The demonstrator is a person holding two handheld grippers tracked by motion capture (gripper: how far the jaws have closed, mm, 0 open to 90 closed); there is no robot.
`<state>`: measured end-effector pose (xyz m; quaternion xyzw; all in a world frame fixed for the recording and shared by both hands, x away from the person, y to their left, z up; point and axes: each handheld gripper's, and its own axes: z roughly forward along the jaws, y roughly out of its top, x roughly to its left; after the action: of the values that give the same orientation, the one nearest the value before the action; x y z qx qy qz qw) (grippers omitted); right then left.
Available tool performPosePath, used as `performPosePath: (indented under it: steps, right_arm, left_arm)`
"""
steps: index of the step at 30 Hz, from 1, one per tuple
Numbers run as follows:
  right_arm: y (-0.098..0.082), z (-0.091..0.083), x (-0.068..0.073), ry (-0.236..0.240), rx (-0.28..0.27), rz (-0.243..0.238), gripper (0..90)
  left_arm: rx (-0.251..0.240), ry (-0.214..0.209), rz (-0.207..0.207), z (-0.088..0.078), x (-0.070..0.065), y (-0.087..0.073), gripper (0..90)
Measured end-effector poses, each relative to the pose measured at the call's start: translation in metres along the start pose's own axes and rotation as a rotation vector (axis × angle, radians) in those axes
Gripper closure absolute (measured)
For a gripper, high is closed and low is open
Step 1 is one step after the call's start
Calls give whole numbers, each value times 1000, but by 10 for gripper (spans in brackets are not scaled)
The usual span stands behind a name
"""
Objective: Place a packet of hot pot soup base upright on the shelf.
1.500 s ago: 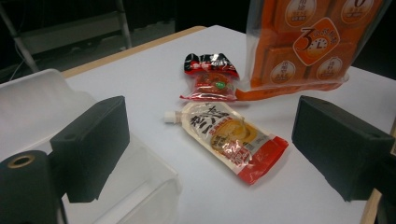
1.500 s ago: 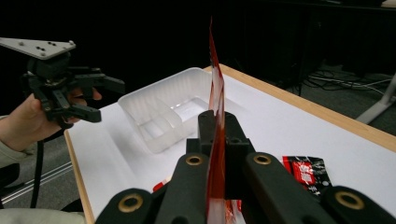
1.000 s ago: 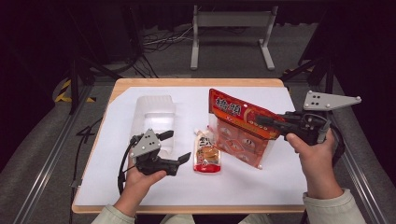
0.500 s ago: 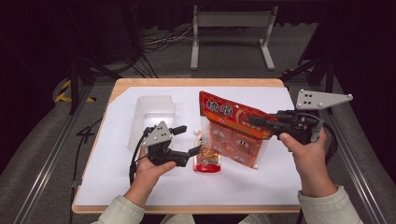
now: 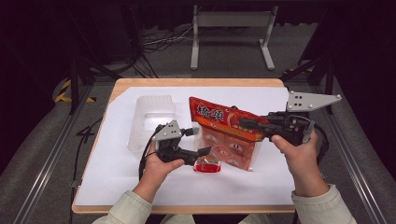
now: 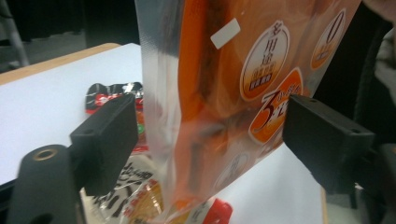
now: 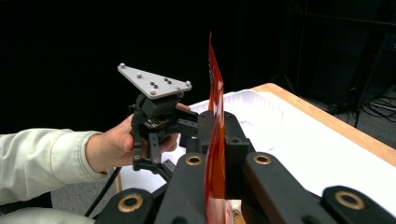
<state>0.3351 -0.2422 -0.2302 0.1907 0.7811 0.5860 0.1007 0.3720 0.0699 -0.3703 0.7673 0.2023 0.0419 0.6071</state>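
A large orange-red snack bag [image 5: 224,135] [image 6: 233,70] hangs upright above the table. My right gripper [image 5: 243,124] [image 7: 216,140] is shut on its upper edge, and in the right gripper view the bag [image 7: 215,79] stands edge-on between the jaws. My left gripper [image 5: 200,141] [image 6: 215,140] straddles the bag's lower left edge. Its jaws have just been closing, but the pads still stand clear of the film. A small red and orange packet [image 5: 207,165] [image 6: 135,186] lies on the table under the bag.
A clear plastic container [image 5: 149,116] [image 7: 252,112] sits at the left of the white sheet [image 5: 116,177] that covers the wooden table [image 5: 187,82]. A metal stand [image 5: 231,28] is on the floor behind the table. Cables trail at the left.
The right gripper has raised the bag from lying on the table to upright and brought it left. The left gripper has moved right until its jaws straddle the bag's edge.
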Motion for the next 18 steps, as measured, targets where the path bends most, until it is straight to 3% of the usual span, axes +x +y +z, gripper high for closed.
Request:
performPosePath:
  steps: [3, 6, 9, 11, 14, 18]
  right_arm:
    - [-1, 3, 0, 19, -9, -3, 900]
    - [-2, 6, 0, 29, -14, -6, 900]
    - [-4, 8, 0, 36, -20, -8, 900]
    - [-4, 9, 0, 42, -27, -8, 900]
    - [-6, 9, 0, 47, -37, -11, 900]
    - [-8, 12, -1, 64, -63, -5, 900]
  left_arm:
    - [-13, -32, 7, 5, 0, -1, 237]
    - [-3, -72, -20, 9, 2, -3, 217]
    - [-79, -133, -2, 13, 5, -5, 239]
    - [-118, -163, 0, 15, 6, -6, 190]
    - [-148, -177, 12, 16, 7, -6, 174]
    - [-169, -203, -4, 18, 7, -6, 146]
